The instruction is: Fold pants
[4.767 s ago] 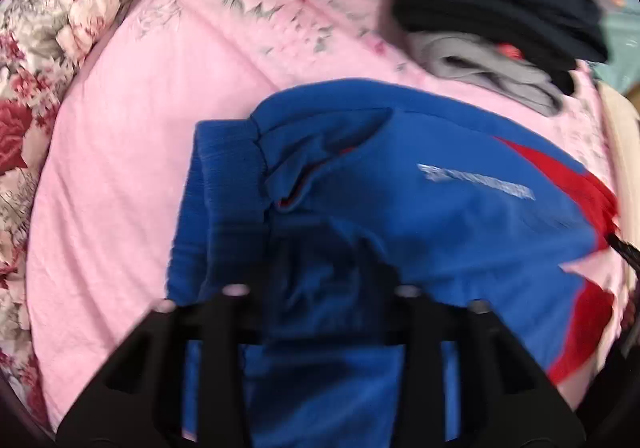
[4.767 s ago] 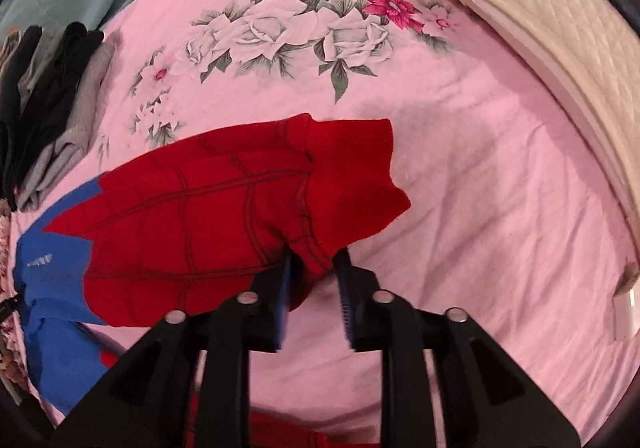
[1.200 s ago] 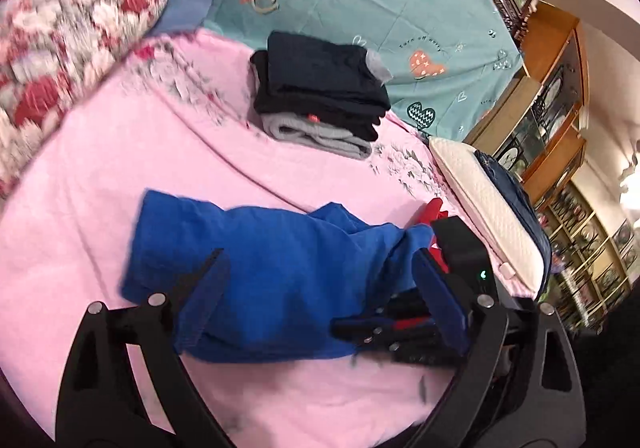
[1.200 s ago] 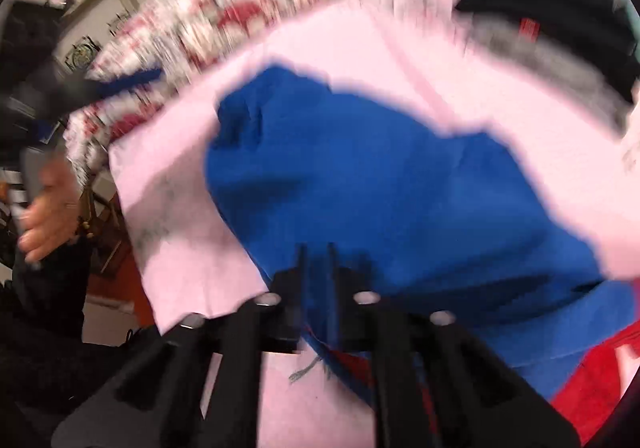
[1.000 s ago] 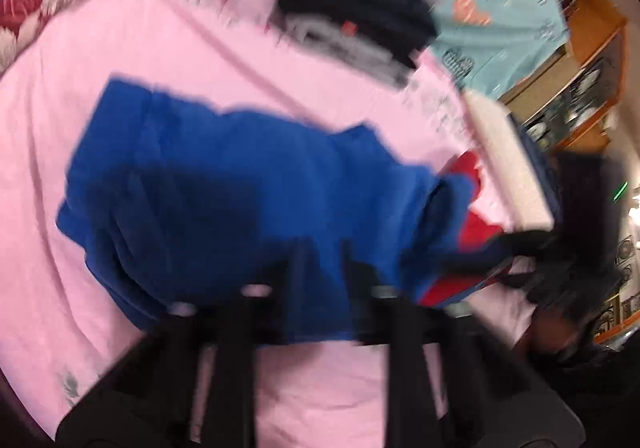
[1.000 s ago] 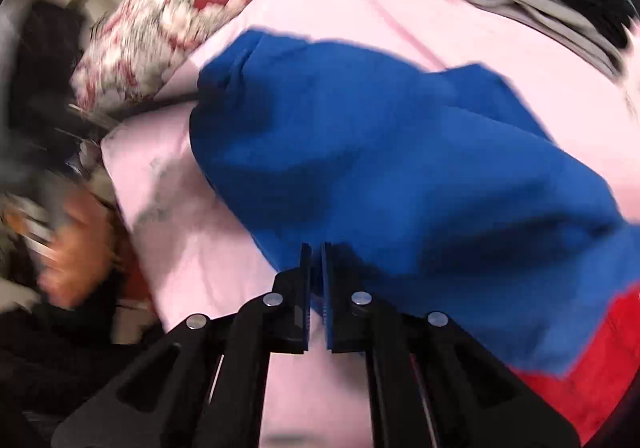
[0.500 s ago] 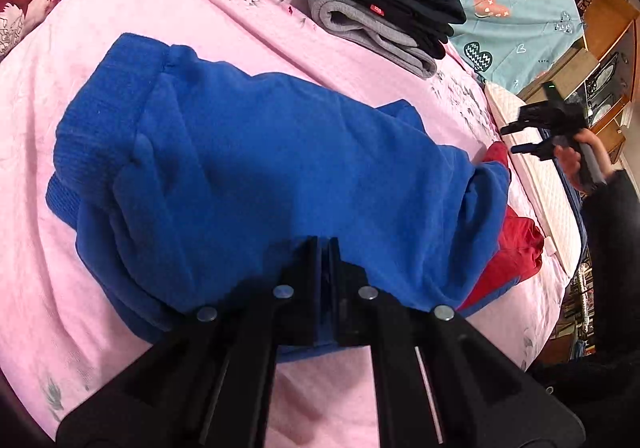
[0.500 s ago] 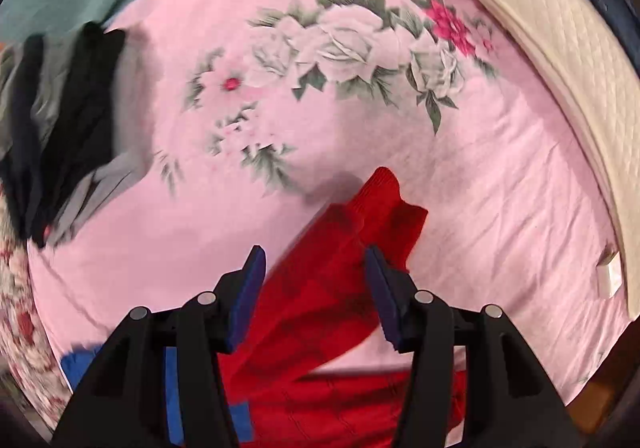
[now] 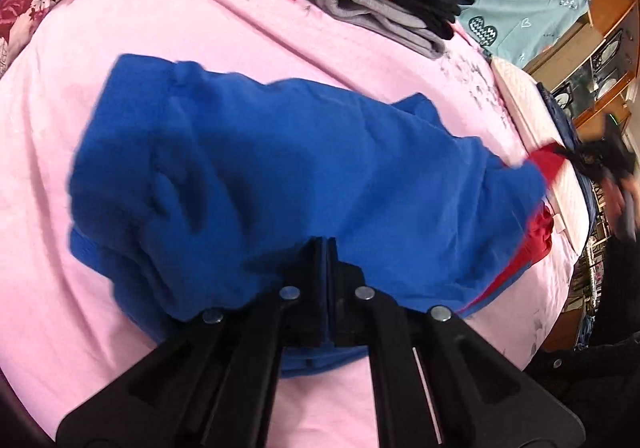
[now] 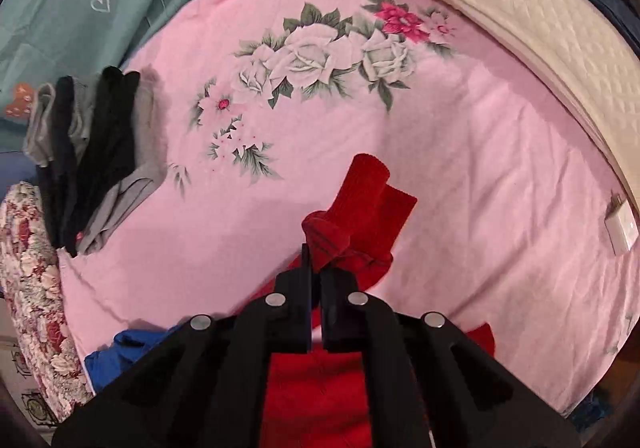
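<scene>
My right gripper (image 10: 315, 268) has just closed on the red cuff (image 10: 360, 215) of the pants (image 9: 280, 183) at the far right — ready, I'd judge, for the next fold. The left gripper (image 9: 325, 248) is clamped on the blue near edge, it seems; both tilt steeply down over the pink bedspread (image 9: 120, 27).

Blue-and-red pants (image 9: 304, 175), bunched in a loose fold on the pink floral bed sheet (image 9: 120, 23); blue upper part crumpled, red ribbed cuffs (image 10: 360, 203) lifted, doubled over, pinched.
</scene>
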`<act>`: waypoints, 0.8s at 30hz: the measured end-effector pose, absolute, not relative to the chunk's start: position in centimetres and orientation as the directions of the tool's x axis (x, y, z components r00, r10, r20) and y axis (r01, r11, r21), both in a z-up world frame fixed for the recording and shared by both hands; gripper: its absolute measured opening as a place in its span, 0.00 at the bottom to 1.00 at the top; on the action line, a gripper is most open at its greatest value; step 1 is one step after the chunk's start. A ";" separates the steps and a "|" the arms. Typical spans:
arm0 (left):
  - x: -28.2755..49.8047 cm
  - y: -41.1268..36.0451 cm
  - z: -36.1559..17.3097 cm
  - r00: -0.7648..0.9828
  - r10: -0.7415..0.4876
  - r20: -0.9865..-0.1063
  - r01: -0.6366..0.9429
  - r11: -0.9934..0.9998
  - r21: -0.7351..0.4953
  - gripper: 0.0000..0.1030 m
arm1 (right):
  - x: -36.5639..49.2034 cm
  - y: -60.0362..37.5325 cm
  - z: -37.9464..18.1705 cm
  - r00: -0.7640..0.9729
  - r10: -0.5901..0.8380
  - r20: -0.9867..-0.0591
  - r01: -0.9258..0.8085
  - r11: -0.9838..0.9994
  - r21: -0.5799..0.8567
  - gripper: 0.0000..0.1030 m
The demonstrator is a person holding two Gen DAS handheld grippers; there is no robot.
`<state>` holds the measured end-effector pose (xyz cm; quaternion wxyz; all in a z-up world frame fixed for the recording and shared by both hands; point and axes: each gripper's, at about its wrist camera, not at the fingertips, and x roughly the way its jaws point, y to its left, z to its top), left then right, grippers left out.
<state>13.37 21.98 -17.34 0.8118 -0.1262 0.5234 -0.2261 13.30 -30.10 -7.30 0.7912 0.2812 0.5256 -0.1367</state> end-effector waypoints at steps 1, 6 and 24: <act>13.5 22.5 -17.4 0.340 -0.512 -0.789 0.233 0.859 -0.456 0.03 | 11.7 -30.5 -6.8 0.429 0.085 -0.899 0.513 0.797 0.320 0.03; 13.6 24.8 -17.9 0.324 -0.550 -0.769 0.196 0.835 -0.515 0.03 | 2.2 -32.0 -8.3 0.464 0.136 -0.875 0.546 0.735 0.403 0.03; 12.9 24.3 -17.1 0.363 -0.424 -0.830 0.146 0.906 -0.398 0.03 | -1.8 -23.4 -6.5 0.525 -0.004 -0.851 0.187 0.976 0.111 0.44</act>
